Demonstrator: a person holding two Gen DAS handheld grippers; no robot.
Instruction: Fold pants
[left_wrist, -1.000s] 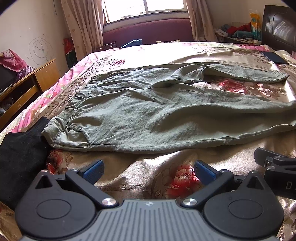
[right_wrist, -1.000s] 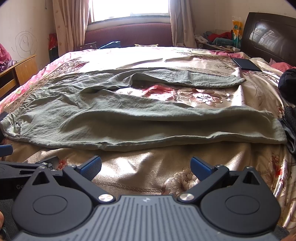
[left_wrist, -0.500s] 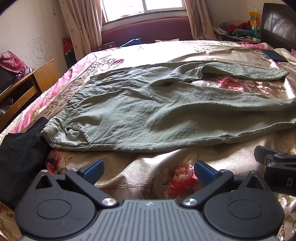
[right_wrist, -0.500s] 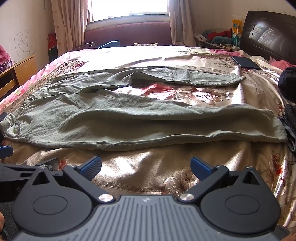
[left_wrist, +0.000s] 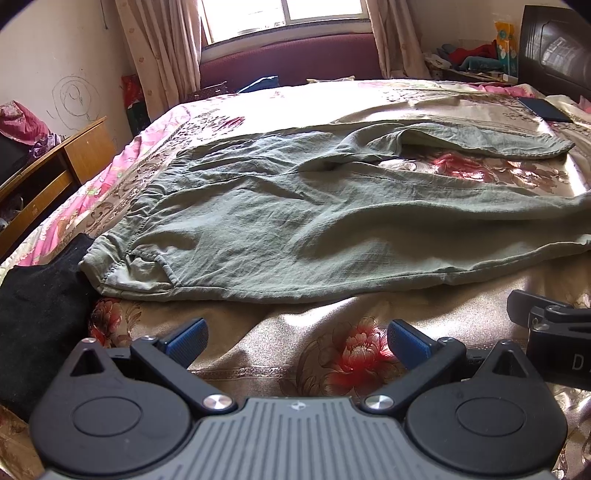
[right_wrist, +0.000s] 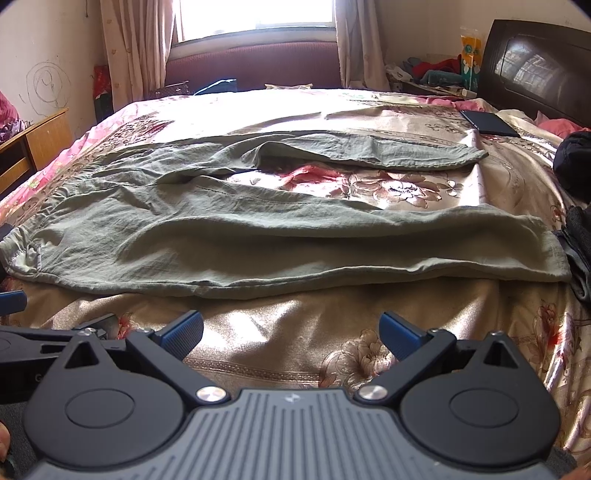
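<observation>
Grey-green pants (left_wrist: 295, 221) lie spread flat on the floral bedspread, waistband at the left, two legs running right with a gap between them. They also show in the right wrist view (right_wrist: 258, 229). My left gripper (left_wrist: 297, 341) is open and empty, hovering over the bedspread just short of the pants' near edge, toward the waist end. My right gripper (right_wrist: 291, 334) is open and empty, just short of the near leg's edge. The right gripper's body (left_wrist: 554, 332) shows at the right of the left wrist view.
A black garment (left_wrist: 37, 306) lies left of the waistband. Dark clothes (right_wrist: 576, 221) lie at the right by the leg hems. A dark flat device (right_wrist: 487, 123) rests far right on the bed. A wooden desk (left_wrist: 55, 166) stands at the left; dark headboard (right_wrist: 535, 74) at the right.
Both grippers have moved slightly forward toward the pants' near edge. Both stay open and empty. The pants have not moved.
</observation>
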